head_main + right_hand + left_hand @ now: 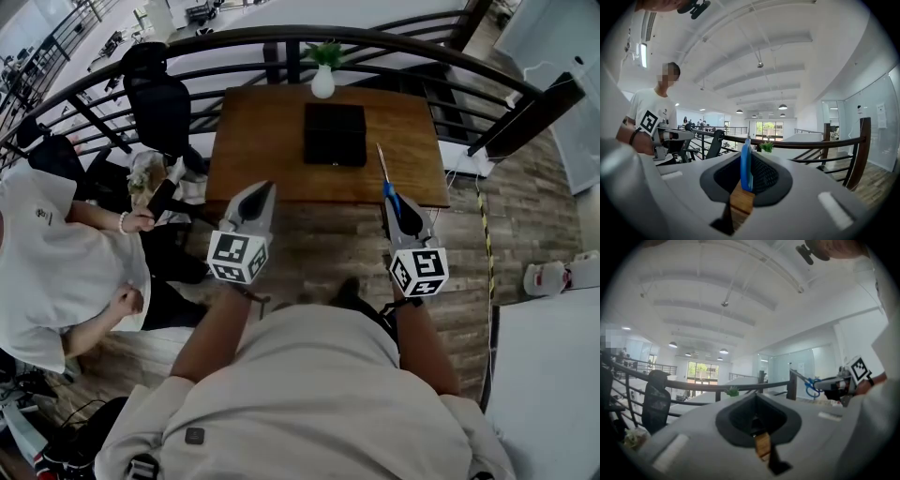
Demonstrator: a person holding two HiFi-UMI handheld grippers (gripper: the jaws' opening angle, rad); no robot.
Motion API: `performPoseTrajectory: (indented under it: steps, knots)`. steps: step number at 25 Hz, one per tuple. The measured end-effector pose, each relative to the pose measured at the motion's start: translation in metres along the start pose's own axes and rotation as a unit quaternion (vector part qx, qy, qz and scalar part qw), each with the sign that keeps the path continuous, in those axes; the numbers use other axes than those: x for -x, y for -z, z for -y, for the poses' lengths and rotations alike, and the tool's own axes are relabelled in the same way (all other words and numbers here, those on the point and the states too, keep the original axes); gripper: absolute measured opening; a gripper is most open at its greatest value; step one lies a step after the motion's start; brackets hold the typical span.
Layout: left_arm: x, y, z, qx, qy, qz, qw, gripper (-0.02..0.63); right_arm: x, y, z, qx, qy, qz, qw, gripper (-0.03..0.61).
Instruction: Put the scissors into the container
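The black container (334, 133) sits in the middle of the wooden table (253, 141). My right gripper (395, 202) is shut on the scissors (390, 192); their blue handle is in the jaws and the thin blades point up over the table's front right edge. In the right gripper view the blue handle (746, 165) stands upright between the jaws. The left gripper view shows the scissors (812, 385) held out at the right. My left gripper (265, 191) hovers at the table's front edge, shut and holding nothing. Both grippers are short of the container.
A white vase with a green plant (322, 75) stands at the table's far edge. A dark curved railing (394, 42) runs behind it. A black office chair (159, 101) and a seated person in a white shirt (52, 262) are at the left.
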State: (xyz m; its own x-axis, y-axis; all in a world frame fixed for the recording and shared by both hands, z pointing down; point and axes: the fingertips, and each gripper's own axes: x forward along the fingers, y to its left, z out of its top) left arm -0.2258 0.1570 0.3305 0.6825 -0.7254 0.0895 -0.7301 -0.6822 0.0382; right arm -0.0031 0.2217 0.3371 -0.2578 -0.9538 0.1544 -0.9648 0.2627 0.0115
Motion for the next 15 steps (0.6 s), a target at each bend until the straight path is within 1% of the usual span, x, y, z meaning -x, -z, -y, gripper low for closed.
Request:
performPoseTrajectory:
  steps: [9, 15]
  knots:
    - [-0.008, 0.007, 0.009, 0.004, 0.002, -0.006, 1.0000, 0.000, 0.001, 0.005, 0.007, -0.002, -0.003, -0.003, 1.000, 0.051]
    - [-0.014, 0.008, 0.014, 0.004, -0.006, -0.008, 0.9999, 0.000, -0.003, 0.007, 0.018, -0.003, -0.011, -0.002, 1.000, 0.051]
